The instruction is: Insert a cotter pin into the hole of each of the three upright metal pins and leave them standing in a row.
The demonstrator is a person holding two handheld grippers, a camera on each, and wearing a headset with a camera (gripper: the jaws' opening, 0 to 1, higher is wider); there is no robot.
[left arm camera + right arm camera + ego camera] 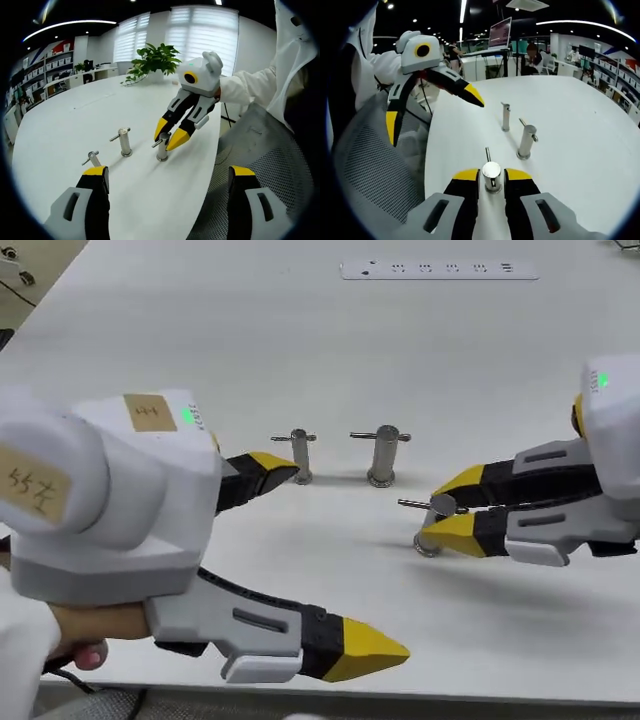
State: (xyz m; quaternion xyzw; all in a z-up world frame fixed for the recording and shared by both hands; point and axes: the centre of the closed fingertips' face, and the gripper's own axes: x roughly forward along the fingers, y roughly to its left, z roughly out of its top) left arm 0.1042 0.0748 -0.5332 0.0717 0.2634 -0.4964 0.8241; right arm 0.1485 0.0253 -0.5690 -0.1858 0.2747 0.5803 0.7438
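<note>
Final step, as judged. The right tool (437,514) had narrowed onto the third pin (491,176), which stood on the bench (300,330) at about 5 o'clock from the two other pins (383,455) in the head view. A cotter pin (412,504) already crossed its top, as on the others. The left tool (345,558) hung wide and empty, at 9 o'clock from the far-left pin. The next move likely called for a gentle release — pin upright, in line with the row.

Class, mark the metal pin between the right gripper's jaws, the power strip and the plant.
Metal pin (491,176): right gripper view, round top.
Power strip (438,270): head view, its middle.
Plant (155,57): left gripper view, its leaves.
</note>
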